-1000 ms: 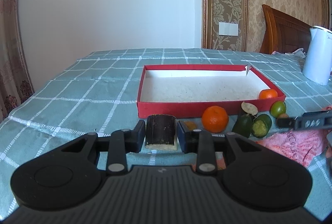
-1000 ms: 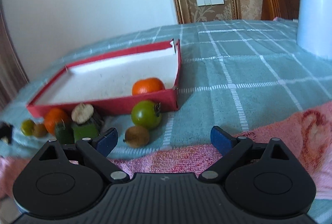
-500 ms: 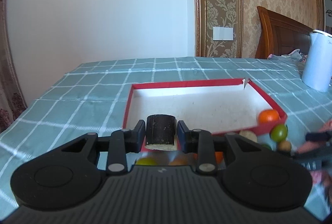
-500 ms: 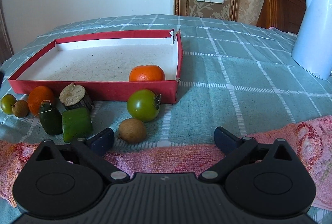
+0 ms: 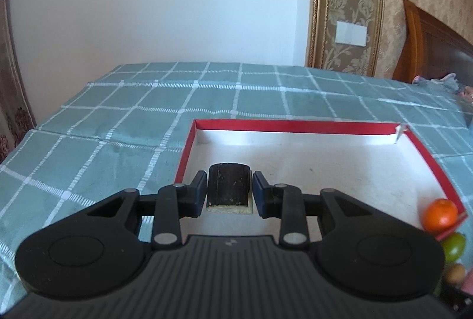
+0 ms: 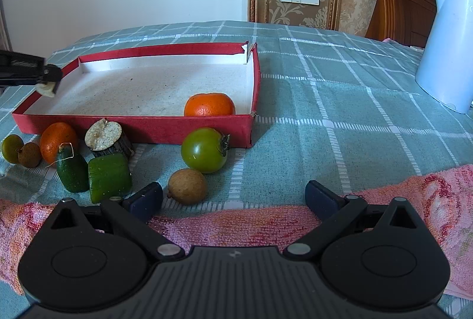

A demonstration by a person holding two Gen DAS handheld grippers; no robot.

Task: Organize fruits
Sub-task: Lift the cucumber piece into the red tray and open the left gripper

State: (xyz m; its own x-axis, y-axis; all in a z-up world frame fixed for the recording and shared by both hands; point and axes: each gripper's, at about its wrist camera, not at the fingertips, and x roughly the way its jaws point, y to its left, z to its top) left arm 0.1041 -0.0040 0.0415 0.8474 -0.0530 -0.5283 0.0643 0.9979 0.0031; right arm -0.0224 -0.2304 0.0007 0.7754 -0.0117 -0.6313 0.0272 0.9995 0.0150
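My left gripper (image 5: 229,189) is shut on a dark sugarcane piece (image 5: 229,186) with a pale cut end. It hangs over the near left corner of the red tray (image 5: 295,125); from the right wrist view it shows at the tray's left rim (image 6: 48,79). One orange (image 6: 209,104) lies inside the tray (image 6: 147,128) at its right front corner. My right gripper (image 6: 233,196) stands open over a pink towel (image 6: 236,224), with nothing between its fingers. Just ahead of it lie a brown longan (image 6: 187,186) and a green tomato (image 6: 204,150).
In front of the tray lie a second sugarcane piece (image 6: 105,138), two green cucumber pieces (image 6: 109,175), another orange (image 6: 57,140), a small green fruit (image 6: 11,148) and a longan (image 6: 29,154). A white kettle (image 6: 446,50) stands at the right on the checked green cloth (image 6: 340,100).
My left gripper has carried the sugarcane piece forward from in front of the tray to over its near left corner. The right gripper's jaws have spread slightly wider and its view has levelled.
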